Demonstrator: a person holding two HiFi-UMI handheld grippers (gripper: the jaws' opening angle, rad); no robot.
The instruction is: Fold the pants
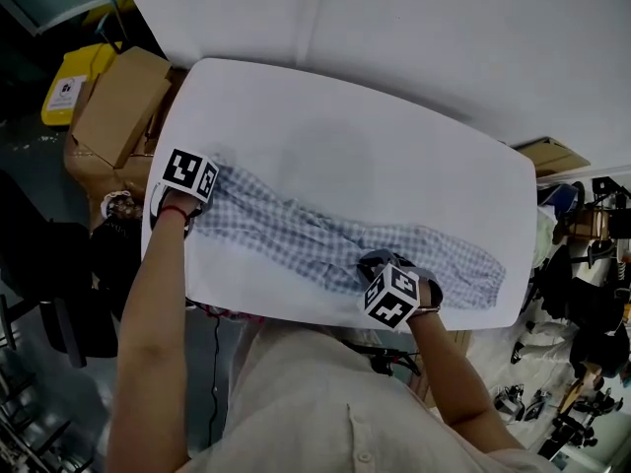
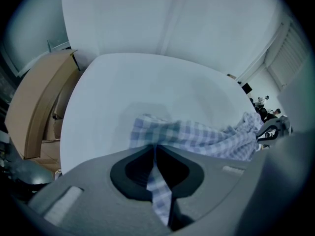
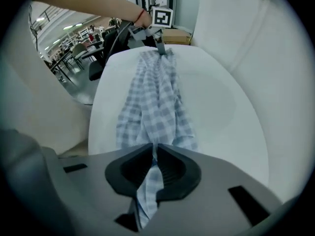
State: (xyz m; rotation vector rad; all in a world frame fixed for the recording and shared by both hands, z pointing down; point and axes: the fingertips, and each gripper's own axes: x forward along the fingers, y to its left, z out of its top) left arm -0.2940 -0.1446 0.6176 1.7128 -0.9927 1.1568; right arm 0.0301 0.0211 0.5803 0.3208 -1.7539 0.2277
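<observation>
The checked pants (image 1: 325, 239) lie stretched along the white desk's (image 1: 394, 136) near edge, from its left edge towards its right. The left gripper (image 2: 154, 151) has its jaws clamped on the pants' left end. The right gripper (image 3: 154, 154) pinches the fabric at the near edge. Cardboard boxes (image 1: 118, 106) stand beyond the left edge.

In the head view, the left gripper (image 1: 202, 187) at 9 o'clock and the right gripper (image 1: 380, 269), just off centre toward 4 o'clock, cover their own jaws and the pinched parts of the pants (image 1: 296, 230). The person's shirt (image 1: 325, 392) hides the near edge of the table (image 1: 345, 136) at 6 o'clock. The clutter (image 1: 582, 363) at the 4 o'clock edge is too small to identify.
</observation>
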